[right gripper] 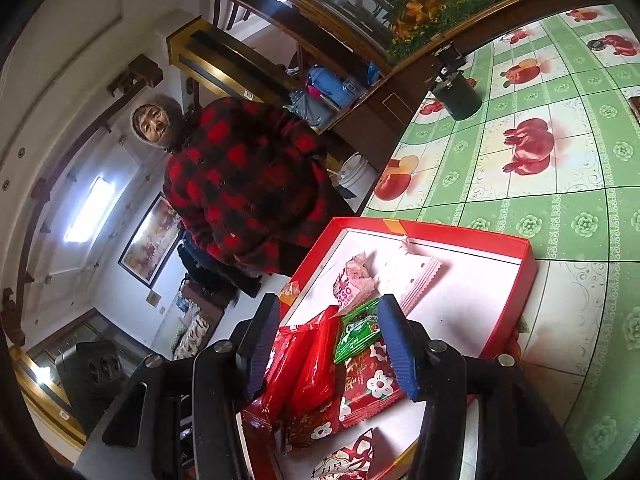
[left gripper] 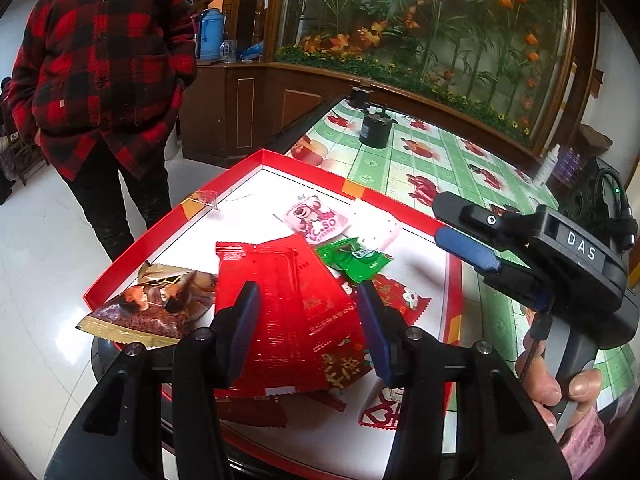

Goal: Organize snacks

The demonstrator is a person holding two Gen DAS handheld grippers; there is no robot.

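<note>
Snacks lie in a loose overlapping heap inside the red box (left gripper: 256, 160): big red packet (left gripper: 280, 300) central, green packet (left gripper: 354, 258) and pink packet (left gripper: 316, 218) beyond it, brown packet (left gripper: 148, 312) hanging over the box's left wall. Sorting judged barely begun. Left gripper (left gripper: 308, 320) and right gripper (right gripper: 332, 344) hover over the heap, jaws apart, empty. Packets under the heap are partly hidden; print unreadable.

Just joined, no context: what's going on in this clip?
A person holds a gripper in each hand over a red tray of snack packets on a green tablecloth. The left gripper is open above a big red packet; the right gripper is open over the same pile, near a green packet. Neither holds anything. A bystander in a plaid coat watches.
</note>
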